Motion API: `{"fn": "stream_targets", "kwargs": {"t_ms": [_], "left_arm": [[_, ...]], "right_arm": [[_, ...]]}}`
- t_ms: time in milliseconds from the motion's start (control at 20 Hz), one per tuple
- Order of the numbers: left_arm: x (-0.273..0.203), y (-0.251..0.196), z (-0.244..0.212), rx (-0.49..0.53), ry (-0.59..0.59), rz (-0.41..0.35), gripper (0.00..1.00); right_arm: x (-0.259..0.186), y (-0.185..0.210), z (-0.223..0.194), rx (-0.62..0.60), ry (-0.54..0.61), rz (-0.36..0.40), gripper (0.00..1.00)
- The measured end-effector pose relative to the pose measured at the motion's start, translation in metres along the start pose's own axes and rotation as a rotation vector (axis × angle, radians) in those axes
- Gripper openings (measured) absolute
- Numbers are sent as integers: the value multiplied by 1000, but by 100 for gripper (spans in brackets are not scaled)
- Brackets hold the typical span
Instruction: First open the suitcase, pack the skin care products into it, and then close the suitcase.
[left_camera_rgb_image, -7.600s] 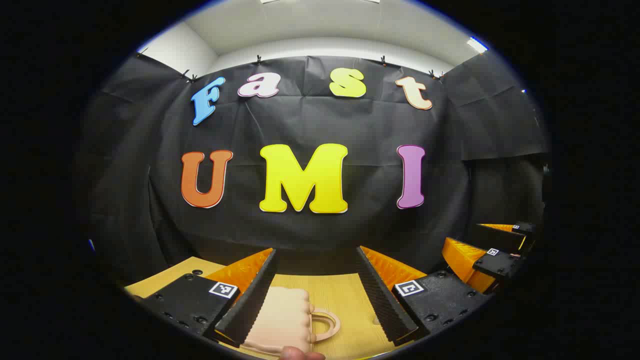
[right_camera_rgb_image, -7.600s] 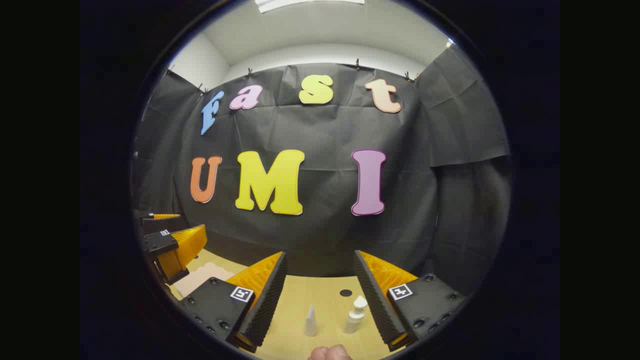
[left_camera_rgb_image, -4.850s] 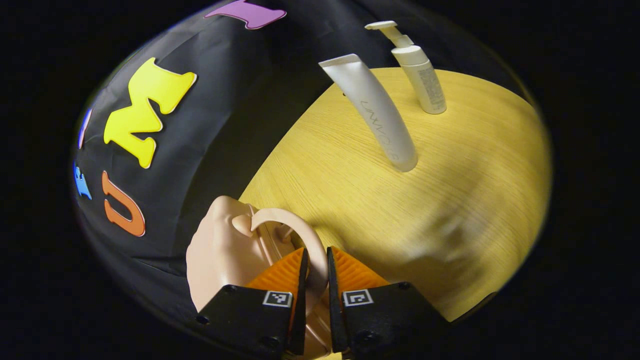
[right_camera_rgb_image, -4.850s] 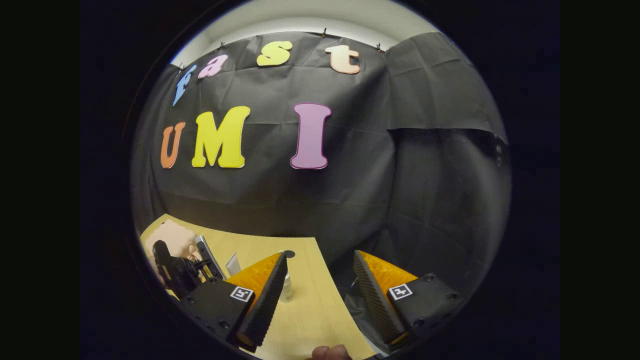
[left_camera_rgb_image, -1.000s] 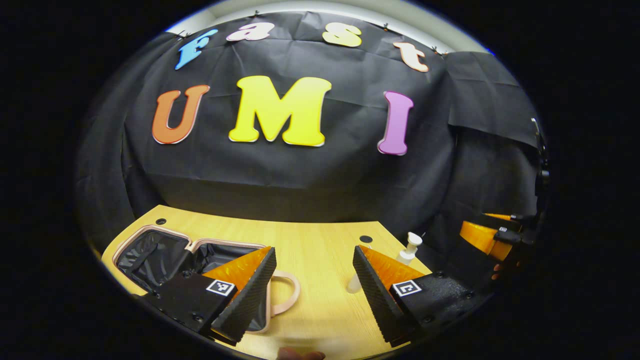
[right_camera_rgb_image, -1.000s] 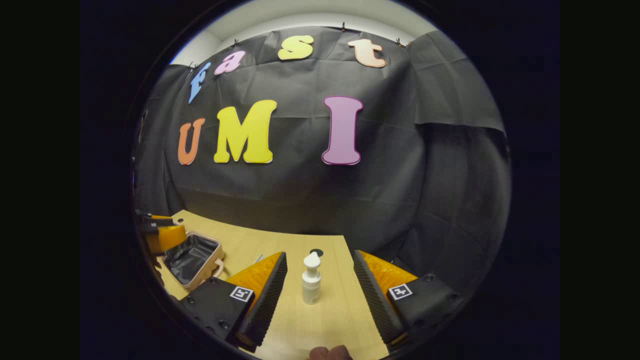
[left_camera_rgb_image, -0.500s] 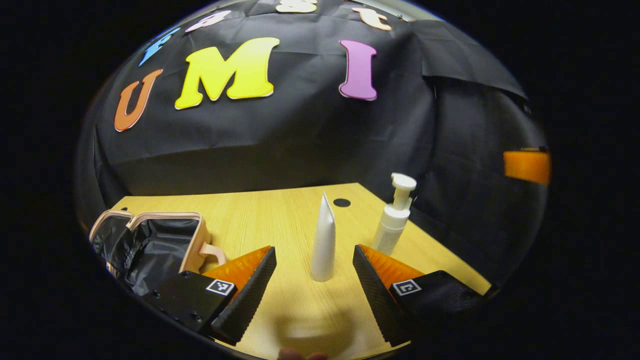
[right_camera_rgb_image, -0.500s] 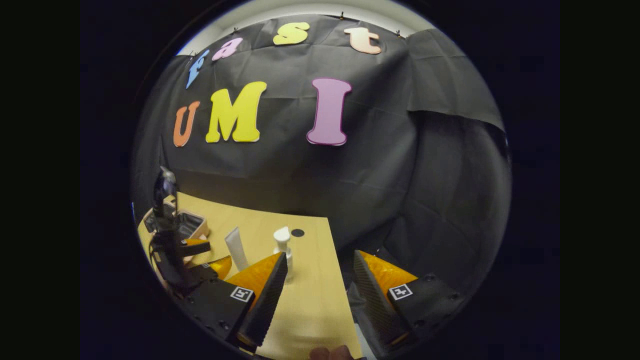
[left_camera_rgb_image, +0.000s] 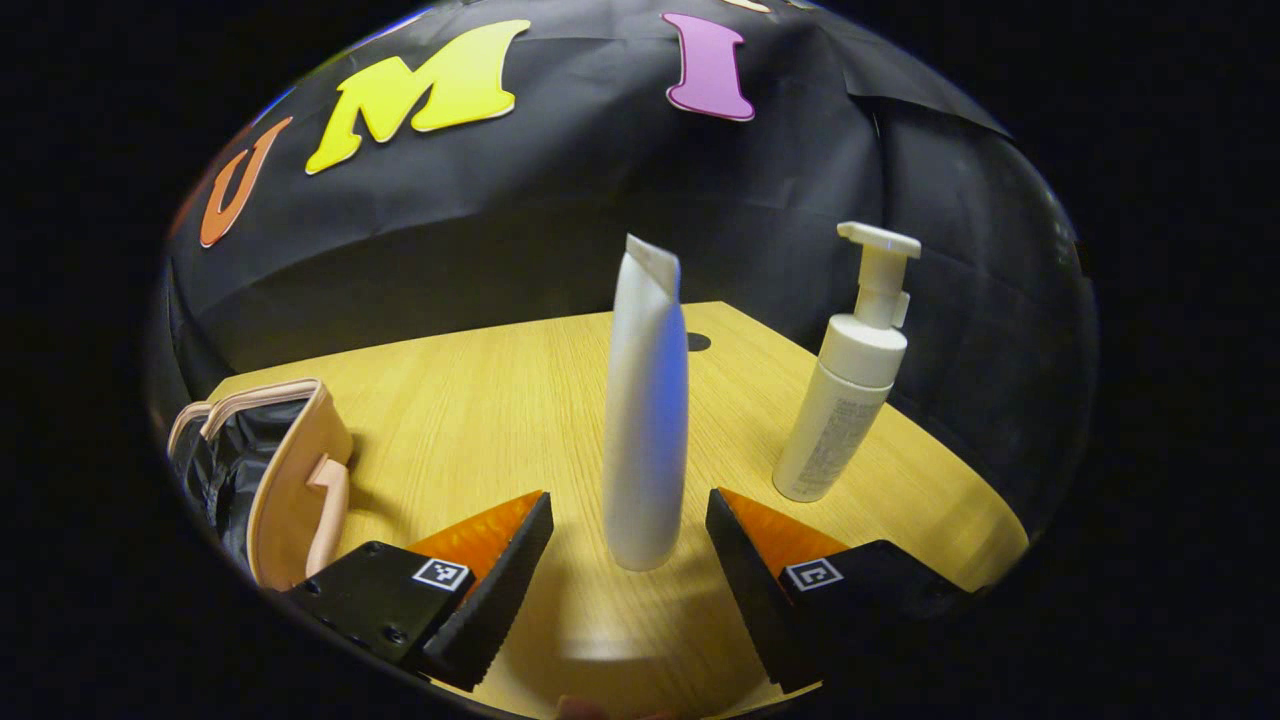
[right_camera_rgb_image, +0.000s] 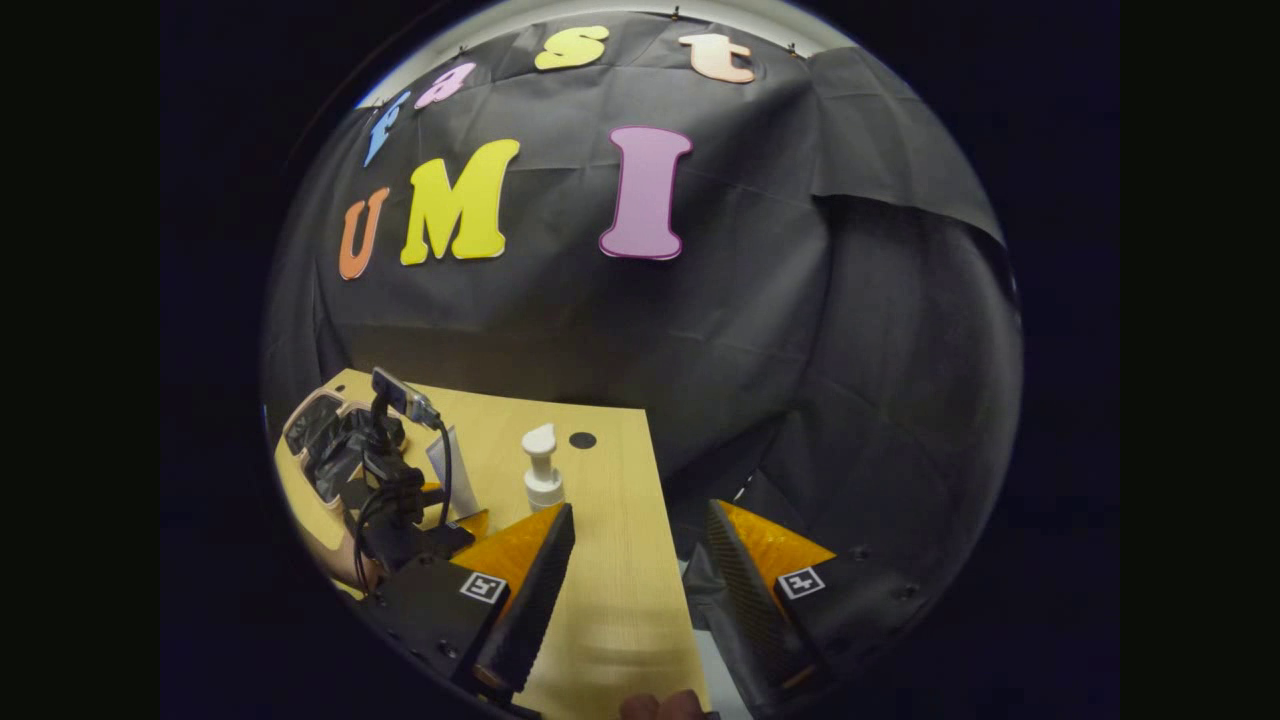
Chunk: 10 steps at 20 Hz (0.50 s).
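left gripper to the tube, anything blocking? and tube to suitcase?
Nothing visible. The white tube stands upright between the open jaws of the left gripper, with bare table on either side. The pump bottle stands apart, on its far side from the open suitcase, so only bare wood lies along that path.

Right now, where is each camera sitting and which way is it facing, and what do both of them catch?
Left gripper view: rides the left claw, low over the table, facing the upright white tube between its open fingers; open suitcase at left.
Right gripper view: rides the right claw by the table's right edge, facing the booth wall; its open fingers and a fingertip show.
Shared: tube, pump bottle, suitcase, table.
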<state>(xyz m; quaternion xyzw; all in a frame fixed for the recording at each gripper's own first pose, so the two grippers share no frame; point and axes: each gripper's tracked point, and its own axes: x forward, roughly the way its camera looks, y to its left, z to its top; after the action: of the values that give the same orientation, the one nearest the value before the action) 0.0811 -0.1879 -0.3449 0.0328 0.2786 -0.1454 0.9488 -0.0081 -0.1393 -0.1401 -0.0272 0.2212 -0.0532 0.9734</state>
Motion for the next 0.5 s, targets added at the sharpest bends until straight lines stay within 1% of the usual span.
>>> {"fn": "stream_targets", "kwargs": {"t_ms": [50,150,200,250,300,350,400,500], "left_arm": [[3,-3,-3,1,13,-11,98],[7,-6,-7,-5,39,-24,93],[11,-6,-9,0,50,-16,90],[13,-4,-13,9,76,-2,94],[14,-6,-15,-1,87,-6,86],[16,-5,-16,-6,97,0,81],[16,-3,-17,-1,104,9,76],[15,0,-16,13,106,4,48]], "right_arm": [[2,-1,1,0,2,-3,78],[4,-6,1,9,8,-10,80],[4,-8,-2,15,13,-12,80],[5,-8,-1,20,14,-15,80],[5,-9,0,24,15,-23,80],[6,-8,0,30,14,-26,78],[5,-9,-2,34,17,-30,80],[5,-11,-5,39,23,-34,80]]}}
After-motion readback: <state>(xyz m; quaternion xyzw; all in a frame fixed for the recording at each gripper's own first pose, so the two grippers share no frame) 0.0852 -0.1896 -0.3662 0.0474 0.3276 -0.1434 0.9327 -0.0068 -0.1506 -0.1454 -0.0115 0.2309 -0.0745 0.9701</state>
